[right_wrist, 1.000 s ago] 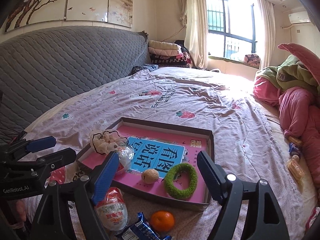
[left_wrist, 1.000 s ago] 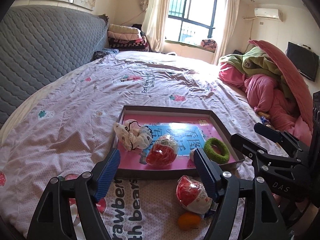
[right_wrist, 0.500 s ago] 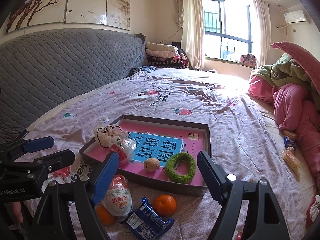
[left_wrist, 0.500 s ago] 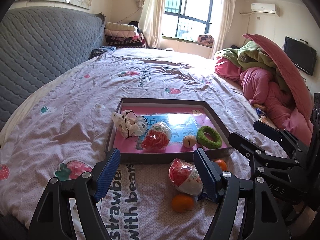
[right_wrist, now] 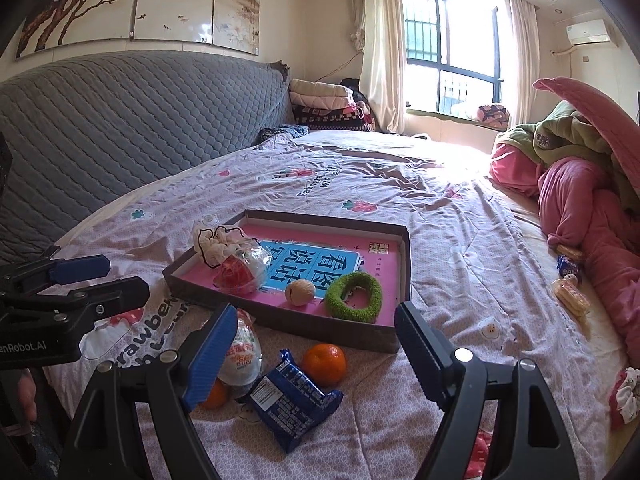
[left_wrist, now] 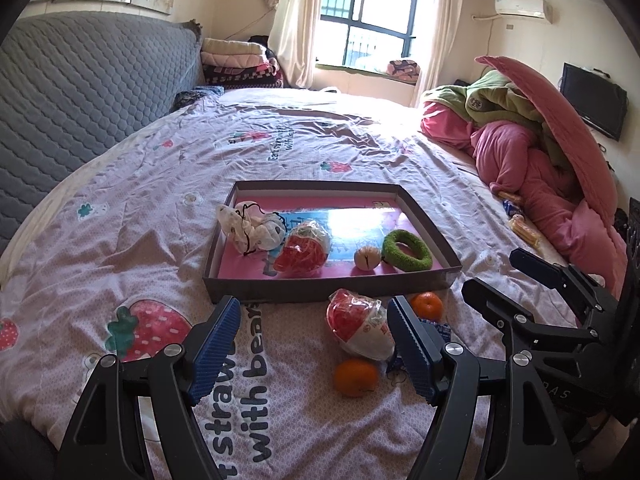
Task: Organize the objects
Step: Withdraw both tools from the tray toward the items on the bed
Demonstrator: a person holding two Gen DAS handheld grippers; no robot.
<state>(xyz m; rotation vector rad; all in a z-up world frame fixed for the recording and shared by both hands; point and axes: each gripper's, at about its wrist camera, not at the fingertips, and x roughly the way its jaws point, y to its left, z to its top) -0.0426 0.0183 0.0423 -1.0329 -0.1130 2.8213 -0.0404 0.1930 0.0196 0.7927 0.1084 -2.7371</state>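
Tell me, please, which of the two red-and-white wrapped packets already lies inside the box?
The packet beside the white drawstring pouch lies inside the box; the other packet lies on the bedspread before the box, between two oranges.

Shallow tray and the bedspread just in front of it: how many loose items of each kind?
Oranges: 2
Red-and-white snack bags: 2
Blue snack packet: 1
Walnut: 1
Green fuzzy ring: 1
White drawstring pouch: 1
Total: 8
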